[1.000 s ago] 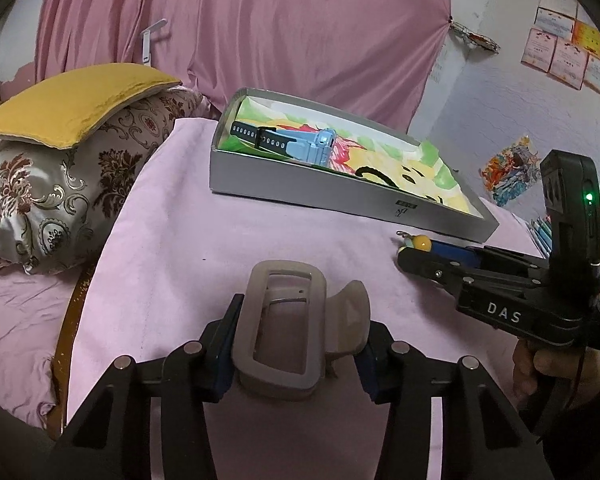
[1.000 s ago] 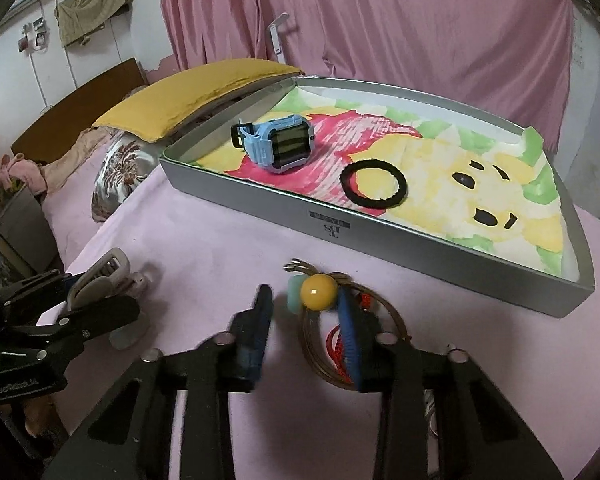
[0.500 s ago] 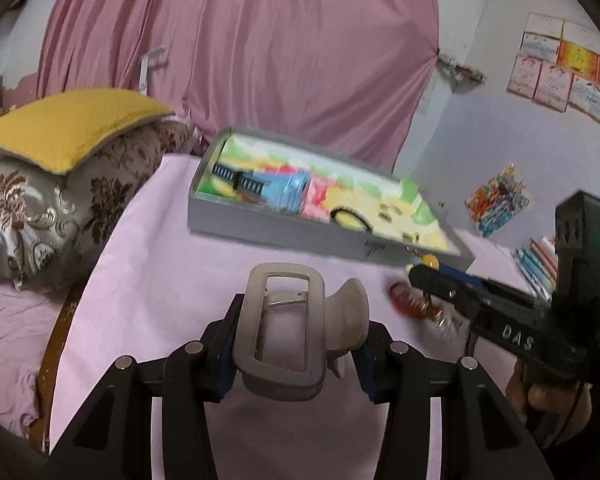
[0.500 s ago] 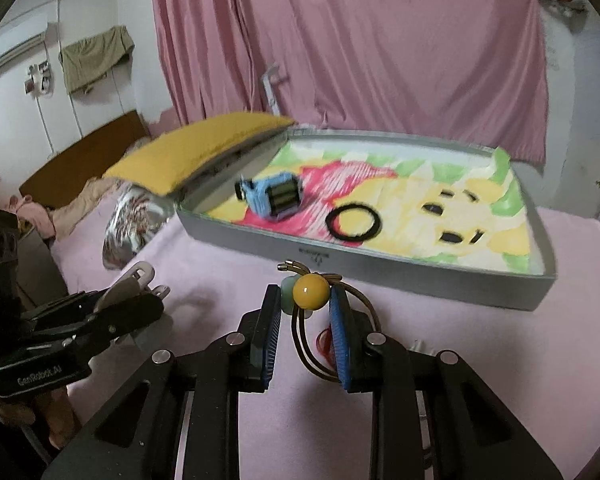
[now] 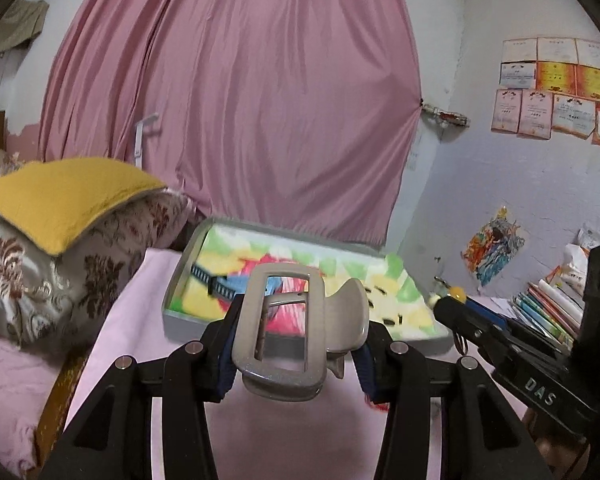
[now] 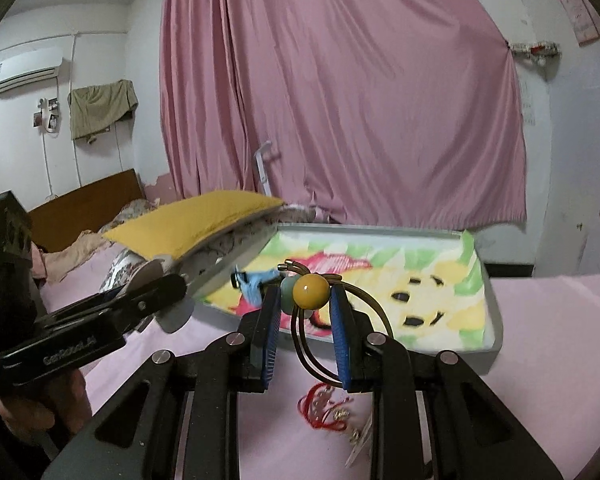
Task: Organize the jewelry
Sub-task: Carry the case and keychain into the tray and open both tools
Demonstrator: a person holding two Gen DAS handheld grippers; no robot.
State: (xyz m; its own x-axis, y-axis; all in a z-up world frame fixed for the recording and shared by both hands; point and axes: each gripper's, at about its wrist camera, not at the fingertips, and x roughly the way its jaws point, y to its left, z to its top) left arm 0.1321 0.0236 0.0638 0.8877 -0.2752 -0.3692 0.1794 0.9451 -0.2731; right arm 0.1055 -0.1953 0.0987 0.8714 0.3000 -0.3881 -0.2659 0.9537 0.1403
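My left gripper (image 5: 296,356) is shut on a large grey hair claw clip (image 5: 284,332) and holds it above the pink cloth, in front of the grey tray (image 5: 172,312). My right gripper (image 6: 305,340) is shut on a brass bangle with a yellow bead (image 6: 310,291) and a green bead, lifted above the cloth. The tray (image 6: 494,320) has a colourful cartoon liner and holds a blue watch (image 6: 256,282). A red string trinket (image 6: 324,404) lies on the cloth below the right gripper.
A yellow cushion (image 5: 60,196) lies on a floral pillow (image 5: 52,276) left of the tray. A pink curtain (image 5: 236,100) hangs behind. Books (image 5: 548,312) are stacked at the right. The pink cloth (image 6: 556,340) extends right of the tray.
Both grippers have risen from the cloth toward the tray. The right gripper closed on the beaded bangle and lifted it. The left keeps hold of the claw clip.
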